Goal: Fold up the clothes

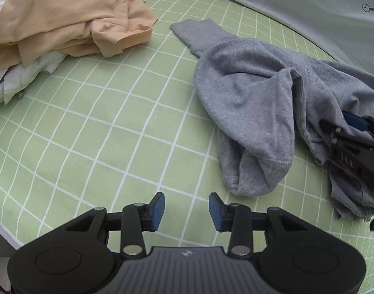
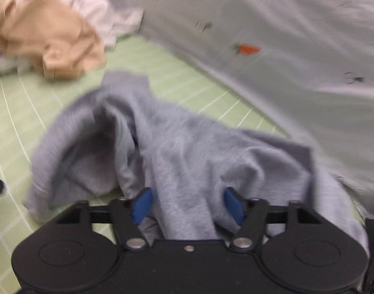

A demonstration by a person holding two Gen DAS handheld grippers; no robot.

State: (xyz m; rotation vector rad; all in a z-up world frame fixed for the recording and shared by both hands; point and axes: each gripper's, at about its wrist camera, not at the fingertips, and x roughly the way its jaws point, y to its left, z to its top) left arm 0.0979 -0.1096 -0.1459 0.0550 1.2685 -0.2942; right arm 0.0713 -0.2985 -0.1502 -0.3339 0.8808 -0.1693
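Grey sweatshirt (image 1: 255,93) lies bunched at frame right, cloth between the right gripper (image 2: 187,207) pads, seemingly for spreading; whether they pinch it I cannot tell. Left gripper (image 1: 187,210), jaws apart and empty, hovers lower centre over the green checked sheet (image 1: 101,122).

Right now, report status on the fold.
Left claw open, empty. Right claw astride grey sweatshirt, grip unclear. Beige garment piled clear.

Soft, even, shadowless light fills both fisheye views, whose edges bow and darken at the corners; the left wrist view is sharp, the right wrist view heavily motion-blurred throughout
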